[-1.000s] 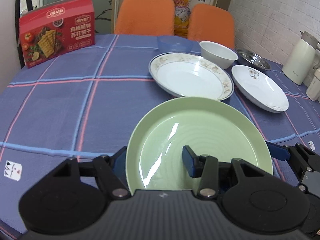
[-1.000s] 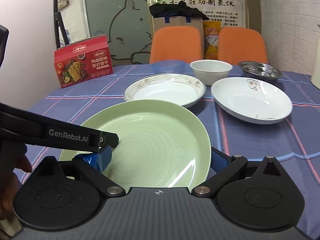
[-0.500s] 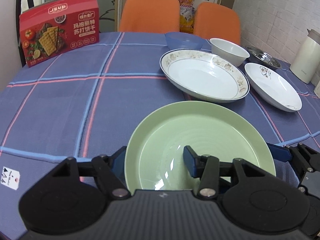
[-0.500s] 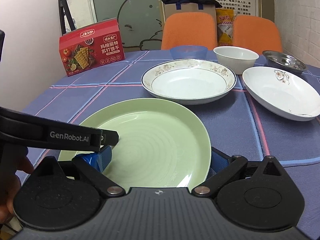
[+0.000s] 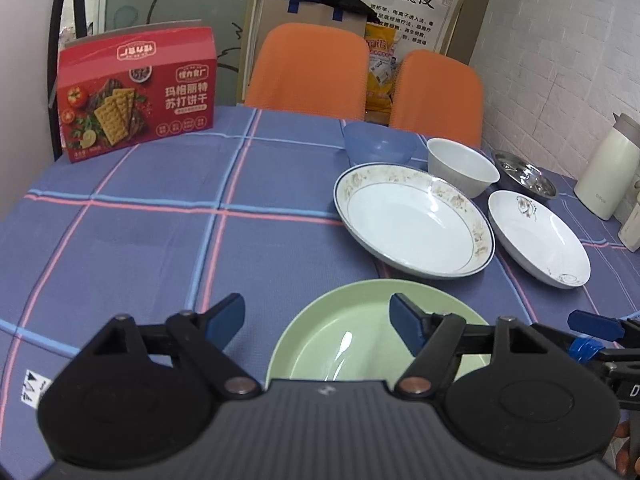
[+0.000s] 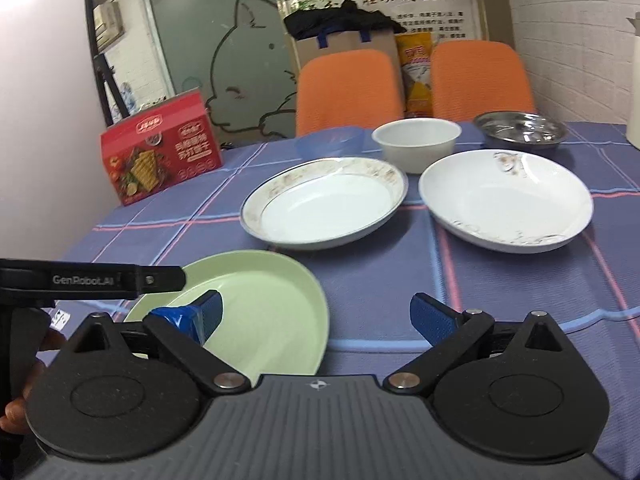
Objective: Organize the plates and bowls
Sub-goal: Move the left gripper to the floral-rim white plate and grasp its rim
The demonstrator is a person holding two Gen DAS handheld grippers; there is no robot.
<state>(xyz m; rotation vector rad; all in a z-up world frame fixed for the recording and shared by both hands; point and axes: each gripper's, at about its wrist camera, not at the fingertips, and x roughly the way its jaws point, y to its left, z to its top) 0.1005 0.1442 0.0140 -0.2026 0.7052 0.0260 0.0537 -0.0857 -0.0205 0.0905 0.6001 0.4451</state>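
Plates and bowls are seen spread over a checked blue tablecloth point(image 5: 140, 240). In the left wrist view, the green plate point(image 5: 352, 340) lies flat nearest the camera, its rim partly under the left gripper point(image 5: 318, 318), whose jaws are opening: one pad is seen over the bare cloth, the other above the plate's well, neither pressing on it. Beyond it a floral-rimmed plate point(image 5: 412, 220) and a white plate point(image 5: 536, 240) sit side by side, with a blue bowl point(image 5: 378, 146), a white bowl point(image 5: 460, 166) and a steel dish point(image 5: 524, 176) behind. The green plate is judged light and probably plastic, stiff and glossy, so best taken by the rim; the white pieces look like ceramic, heavier and chippable. Being round, none has a long axis; all face upward.

In the right wrist view, the right gripper point(image 6: 318, 314) is held wide with jaws closing slightly, nothing clamped: one pad is seen over the green plate's point(image 6: 260, 308) inner slope, the other over cloth. The left tool's arm crosses the plate's far left edge. The two larger plates lie well apart from the green one, nearly touching each other.
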